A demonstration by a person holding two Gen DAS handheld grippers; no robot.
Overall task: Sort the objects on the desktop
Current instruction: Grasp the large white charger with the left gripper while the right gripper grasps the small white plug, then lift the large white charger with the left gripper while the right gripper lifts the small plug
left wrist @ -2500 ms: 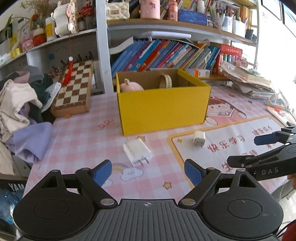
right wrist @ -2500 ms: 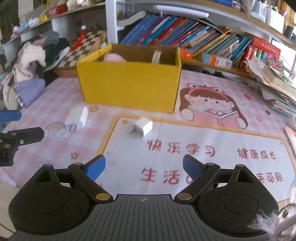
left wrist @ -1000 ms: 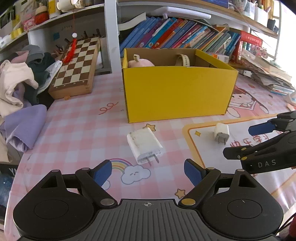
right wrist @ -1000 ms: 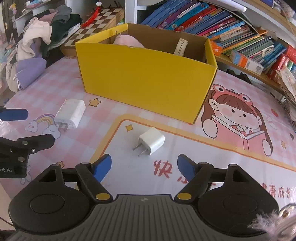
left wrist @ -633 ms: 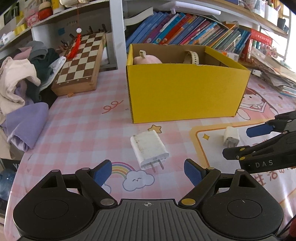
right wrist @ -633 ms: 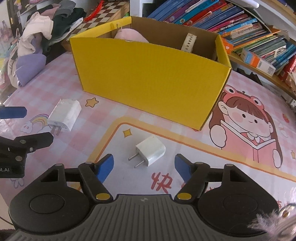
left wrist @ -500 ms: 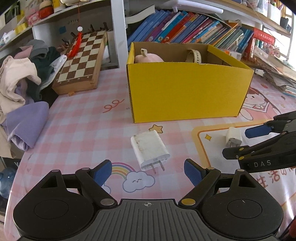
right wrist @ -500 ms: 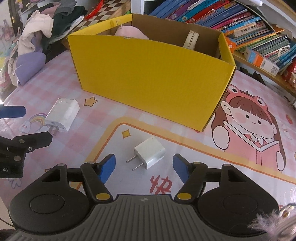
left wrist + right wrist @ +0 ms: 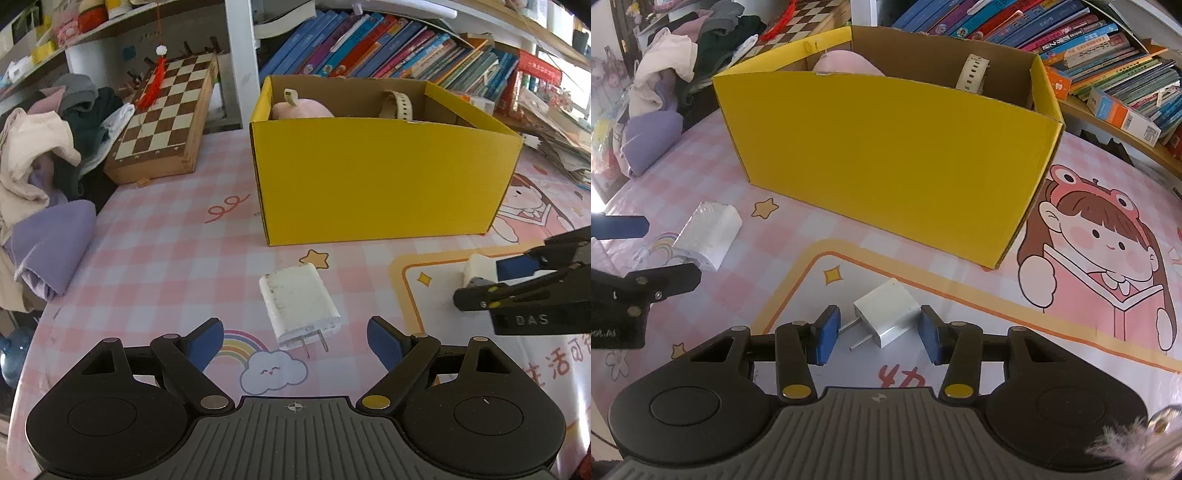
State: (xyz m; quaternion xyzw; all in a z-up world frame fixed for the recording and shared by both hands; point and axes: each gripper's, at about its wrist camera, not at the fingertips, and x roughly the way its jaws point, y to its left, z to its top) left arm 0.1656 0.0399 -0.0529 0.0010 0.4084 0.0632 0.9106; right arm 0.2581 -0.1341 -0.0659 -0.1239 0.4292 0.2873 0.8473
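Two white plug adapters lie on your pink checked tablecloth (image 9: pixel 155 258). Your right gripper (image 9: pixel 879 334) stands narrowed around the small cube-shaped adapter (image 9: pixel 888 316), pads not touching. Your left gripper (image 9: pixel 295 341) gapes wide, the larger flat adapter (image 9: pixel 299 301) just ahead between its jaws.

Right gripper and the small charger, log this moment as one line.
right gripper: open, fingers astride small charger, not clamped | left gripper: open, facing large charger | yellow box: behind
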